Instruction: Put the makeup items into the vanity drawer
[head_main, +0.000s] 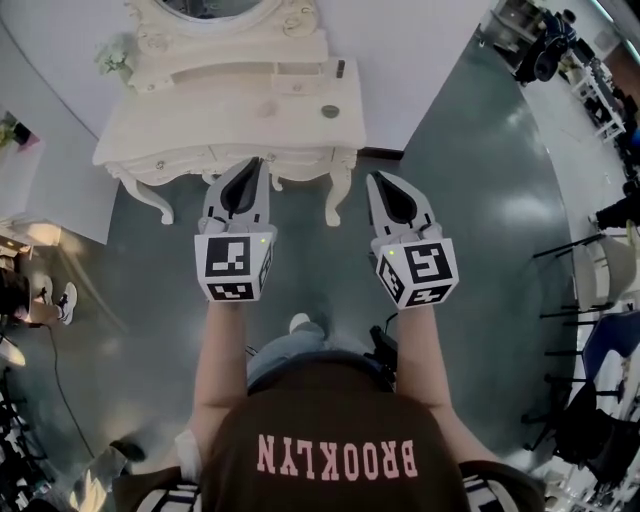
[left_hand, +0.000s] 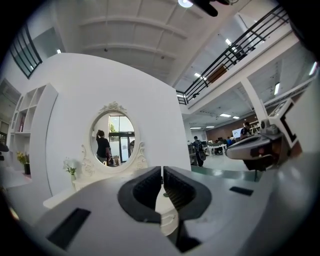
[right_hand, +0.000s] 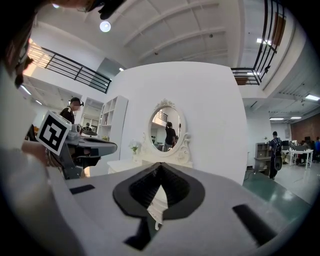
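1. On the white vanity (head_main: 200, 135) top, toward 12 o'clock in the head view and well ahead of both grippers: round makeup item (head_main: 330, 111); beyond it, by the back ledge, a second dark piece (head_main: 340, 68).
2. Probably light, rigid and slick-cased; best pinched gently across the rim, not the flat faces.
3. Along the near edge, closed drawer fronts (head_main: 180, 160), not yet opened.
4. Clenched on nothing and pointing level at the vanity: left gripper (head_main: 254, 163) at 11 o'clock, right gripper (head_main: 380, 180) at 1 o'clock.
5. Too small to identify either item; mirror (head_main: 215, 8) cut off at the top edge; drawer insides unseen.
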